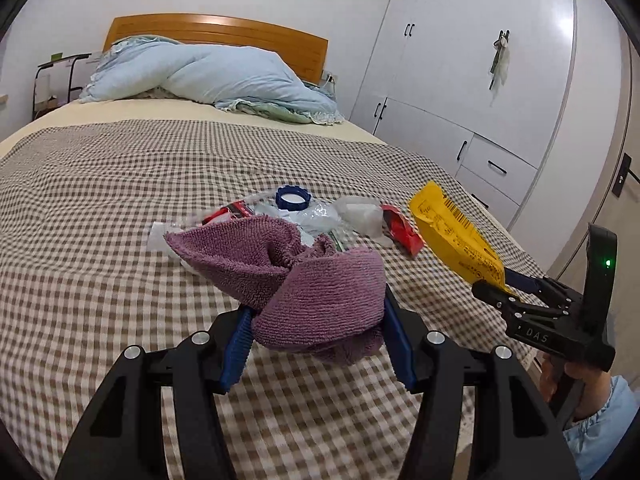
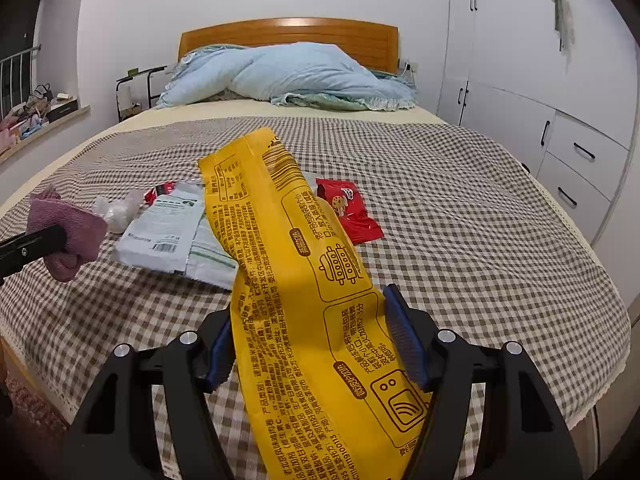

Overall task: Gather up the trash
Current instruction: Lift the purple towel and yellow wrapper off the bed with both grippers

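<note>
The left tongs [image 1: 316, 340] are clamped on a bunched purple cloth [image 1: 304, 276], held just above the checked bedspread [image 1: 100, 220]. The right tongs [image 2: 316, 344] pinch a long yellow wrapper [image 2: 296, 264] between their blue pads [image 2: 404, 336]; the wrapper rises up and away from the tongs, clear of the bed. Beyond the cloth, the rest of the trash lies in a loose cluster on the bedspread: a blue bottle cap [image 1: 293, 199], crumpled clear plastic [image 1: 362, 214], a pale printed pouch [image 2: 168, 224] and a red snack packet [image 2: 350, 210] to the right. At the far end, a light blue duvet [image 1: 208, 76] is heaped against the wooden headboard [image 1: 216, 30]. White wardrobes [image 1: 480, 80] line the right wall.
</note>
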The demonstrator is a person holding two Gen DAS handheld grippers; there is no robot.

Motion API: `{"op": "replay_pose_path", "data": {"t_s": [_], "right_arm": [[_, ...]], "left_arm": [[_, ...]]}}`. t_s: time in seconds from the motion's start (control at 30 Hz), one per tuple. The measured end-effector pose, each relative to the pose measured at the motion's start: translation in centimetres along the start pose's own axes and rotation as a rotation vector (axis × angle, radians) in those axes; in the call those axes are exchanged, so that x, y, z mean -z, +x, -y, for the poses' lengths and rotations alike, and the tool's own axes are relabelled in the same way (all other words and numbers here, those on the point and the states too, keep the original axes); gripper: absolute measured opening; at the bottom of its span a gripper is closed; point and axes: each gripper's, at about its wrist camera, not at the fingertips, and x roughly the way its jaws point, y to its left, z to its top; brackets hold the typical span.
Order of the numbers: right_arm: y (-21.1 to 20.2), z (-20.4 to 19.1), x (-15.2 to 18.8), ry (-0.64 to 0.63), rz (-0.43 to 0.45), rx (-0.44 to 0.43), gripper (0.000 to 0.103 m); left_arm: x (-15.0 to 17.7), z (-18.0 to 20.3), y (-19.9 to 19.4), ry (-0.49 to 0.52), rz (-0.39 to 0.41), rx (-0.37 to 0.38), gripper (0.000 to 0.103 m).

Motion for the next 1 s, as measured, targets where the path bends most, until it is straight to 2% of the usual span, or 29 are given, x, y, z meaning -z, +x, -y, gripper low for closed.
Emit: {"op": "replay_pose_path", "data": {"t_s": [0.47,1.0], "right_arm": [[-4.3,-0.6,2.9,-0.001,0.048,0.002,0.065],[-8.5,-1.3,6.0,-0.005,0.081,-0.068,0.065]], "left_arm": [[1.1,1.2,-3.5,-0.015,-0.008,-0.017,0.056],[2.9,3.6,-7.3,-0.006,-0.036,-0.014,0.056]]}}
